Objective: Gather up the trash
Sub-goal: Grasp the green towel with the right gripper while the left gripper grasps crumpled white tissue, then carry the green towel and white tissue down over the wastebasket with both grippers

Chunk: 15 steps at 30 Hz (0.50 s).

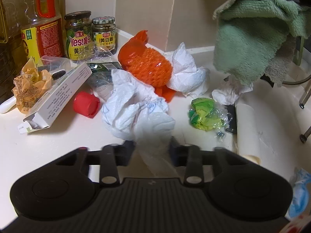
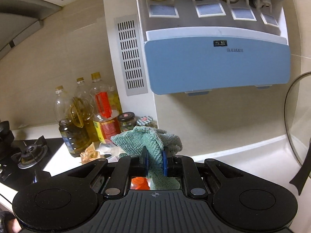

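Note:
A big crumpled white paper lies on the white counter, and its near end runs between my left gripper's blurred fingers, which are shut on it. Behind it sit an orange net bag, a second white tissue, a green wrapper, a red cap, a white carton and yellow wrappers. My right gripper is shut on a green cloth, held up in the air. That cloth hangs at the upper right of the left wrist view.
Sauce jars and oil bottles line the wall behind the trash. A gas stove is at the left, a blue wall dispenser above, a glass lid at the right. A paper roll lies right of the green wrapper.

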Available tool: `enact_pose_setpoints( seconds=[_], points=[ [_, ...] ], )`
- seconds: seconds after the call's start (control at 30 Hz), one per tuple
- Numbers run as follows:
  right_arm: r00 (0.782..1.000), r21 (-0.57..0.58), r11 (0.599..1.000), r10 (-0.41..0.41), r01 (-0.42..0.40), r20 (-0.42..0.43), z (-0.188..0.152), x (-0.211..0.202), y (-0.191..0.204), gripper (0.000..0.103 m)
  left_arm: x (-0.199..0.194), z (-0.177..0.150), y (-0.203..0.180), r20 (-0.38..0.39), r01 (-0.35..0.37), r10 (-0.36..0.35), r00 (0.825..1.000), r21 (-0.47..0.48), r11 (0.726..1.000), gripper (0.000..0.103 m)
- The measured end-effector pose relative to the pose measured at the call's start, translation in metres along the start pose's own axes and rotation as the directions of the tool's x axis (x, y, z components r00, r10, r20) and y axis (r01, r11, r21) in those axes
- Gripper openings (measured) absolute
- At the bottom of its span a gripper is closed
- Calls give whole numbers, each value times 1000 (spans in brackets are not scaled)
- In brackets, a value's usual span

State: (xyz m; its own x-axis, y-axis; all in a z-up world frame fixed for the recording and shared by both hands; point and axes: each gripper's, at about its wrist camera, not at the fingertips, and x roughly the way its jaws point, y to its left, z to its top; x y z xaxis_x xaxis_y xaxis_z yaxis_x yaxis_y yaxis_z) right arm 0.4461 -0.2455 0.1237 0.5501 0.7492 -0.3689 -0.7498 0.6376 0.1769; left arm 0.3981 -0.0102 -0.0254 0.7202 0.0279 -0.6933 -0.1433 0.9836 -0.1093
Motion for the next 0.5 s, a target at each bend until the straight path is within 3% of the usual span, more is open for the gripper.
enact_pose_setpoints(
  seconds=[0.2, 0.5],
  points=[
    [1000, 14, 1000, 5, -5, -2, -5, -4, 0, 14, -18, -1, 6, 19, 12, -12, 1000, -23, 1000, 18],
    [998, 50, 997, 56, -56, 3, -19, -13, 6, 14, -64, -7, 23, 52, 13, -10, 999, -64, 998, 16]
  ],
)
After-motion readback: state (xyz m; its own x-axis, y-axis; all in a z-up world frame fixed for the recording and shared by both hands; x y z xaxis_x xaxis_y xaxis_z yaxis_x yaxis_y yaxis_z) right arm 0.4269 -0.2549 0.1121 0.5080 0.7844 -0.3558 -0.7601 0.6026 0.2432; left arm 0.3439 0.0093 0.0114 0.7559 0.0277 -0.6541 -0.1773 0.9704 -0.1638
